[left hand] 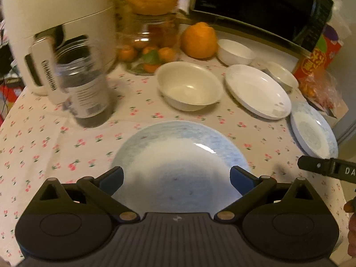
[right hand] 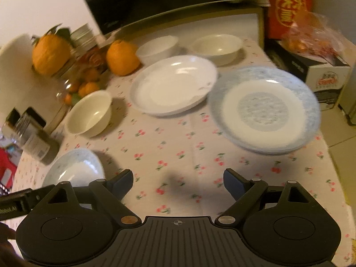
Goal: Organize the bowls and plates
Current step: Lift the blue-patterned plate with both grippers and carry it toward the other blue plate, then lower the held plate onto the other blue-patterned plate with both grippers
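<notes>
Plates and bowls lie spread over the flowered tablecloth [right hand: 178, 146]. Left gripper [left hand: 176, 178] — fingers wide, nothing between them — hangs over the near blue plate [left hand: 178, 155], whose rim runs forward of both fingertips. Right gripper [right hand: 178, 182], equally wide and empty, faces bare cloth; the second blue plate [right hand: 264, 109] lies ahead and to its right, the white plate [right hand: 173, 84] ahead — the left is judged nearer.

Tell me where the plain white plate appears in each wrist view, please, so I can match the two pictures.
Left wrist view: the white plate lies upper right, between the cream bowl and a blue-rimmed plate.
Right wrist view: the white plate lies upper centre, left of the blue-rimmed plate.
Shared landmark: the large orange behind it.
</notes>
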